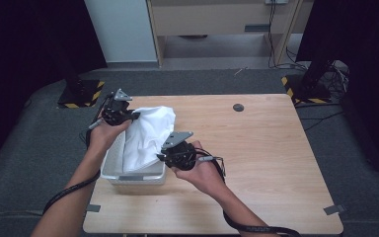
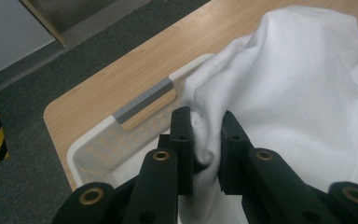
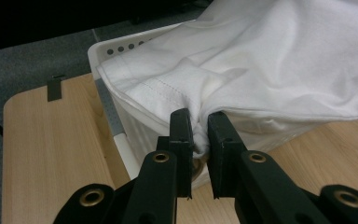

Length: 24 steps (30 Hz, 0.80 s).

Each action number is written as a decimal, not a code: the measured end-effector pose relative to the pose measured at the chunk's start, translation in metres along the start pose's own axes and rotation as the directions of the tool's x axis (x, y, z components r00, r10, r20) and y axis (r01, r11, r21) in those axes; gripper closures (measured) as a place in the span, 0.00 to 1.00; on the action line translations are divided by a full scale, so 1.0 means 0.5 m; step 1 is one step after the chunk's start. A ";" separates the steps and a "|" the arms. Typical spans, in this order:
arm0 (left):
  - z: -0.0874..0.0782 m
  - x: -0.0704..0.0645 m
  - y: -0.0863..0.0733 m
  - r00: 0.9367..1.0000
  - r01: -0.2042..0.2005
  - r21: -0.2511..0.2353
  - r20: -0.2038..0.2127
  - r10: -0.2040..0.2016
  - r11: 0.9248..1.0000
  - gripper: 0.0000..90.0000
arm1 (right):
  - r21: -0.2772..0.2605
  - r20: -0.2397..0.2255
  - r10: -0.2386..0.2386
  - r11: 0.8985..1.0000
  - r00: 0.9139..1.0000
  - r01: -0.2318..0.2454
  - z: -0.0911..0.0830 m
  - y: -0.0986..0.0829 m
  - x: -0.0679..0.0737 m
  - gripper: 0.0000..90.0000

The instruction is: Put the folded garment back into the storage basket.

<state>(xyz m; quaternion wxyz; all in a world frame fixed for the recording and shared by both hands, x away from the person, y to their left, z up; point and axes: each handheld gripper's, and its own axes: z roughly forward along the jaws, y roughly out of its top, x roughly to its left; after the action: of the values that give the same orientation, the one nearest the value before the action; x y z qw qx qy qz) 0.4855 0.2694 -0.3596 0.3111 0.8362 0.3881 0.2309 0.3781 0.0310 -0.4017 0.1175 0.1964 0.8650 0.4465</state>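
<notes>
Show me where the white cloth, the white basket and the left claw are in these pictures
white cloth [image 1: 150, 131], high view, on the middle of the bunched fabric.
white basket [image 2: 93, 140], left gripper view, on its perforated end wall below the grey handle.
left claw [image 2: 205, 144], left gripper view, midway between its tips, pinching the cloth.

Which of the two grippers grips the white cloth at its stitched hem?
The right gripper: its jaws pinch the white cloth just below the stitched hem. The left gripper clamps a plain fold.
</notes>
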 end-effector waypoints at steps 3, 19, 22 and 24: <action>0.000 0.002 -0.001 1.000 -0.004 0.000 0.001 0.004 1.000 0.89 | 0.004 -0.001 0.000 1.000 1.000 0.000 0.004 0.001 0.001 0.91; 0.002 0.018 -0.011 1.000 -0.001 0.003 -0.009 0.001 1.000 0.89 | 0.010 0.001 -0.012 1.000 1.000 0.012 0.027 0.010 0.006 0.91; 0.003 0.021 -0.013 1.000 0.000 -0.001 -0.012 0.000 1.000 0.89 | 0.015 0.001 -0.011 1.000 1.000 0.011 0.032 0.012 0.008 0.91; 0.004 0.022 -0.014 1.000 0.000 -0.002 -0.012 0.000 1.000 0.89 | 0.013 0.002 -0.010 1.000 1.000 0.010 0.035 0.012 0.008 0.91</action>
<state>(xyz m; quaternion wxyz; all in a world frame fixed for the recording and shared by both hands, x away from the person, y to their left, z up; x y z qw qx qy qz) 0.4896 0.2812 -0.3643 0.3097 0.8344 0.3897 0.2366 0.3824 0.0488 -0.4070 0.1194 0.1935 0.8686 0.4402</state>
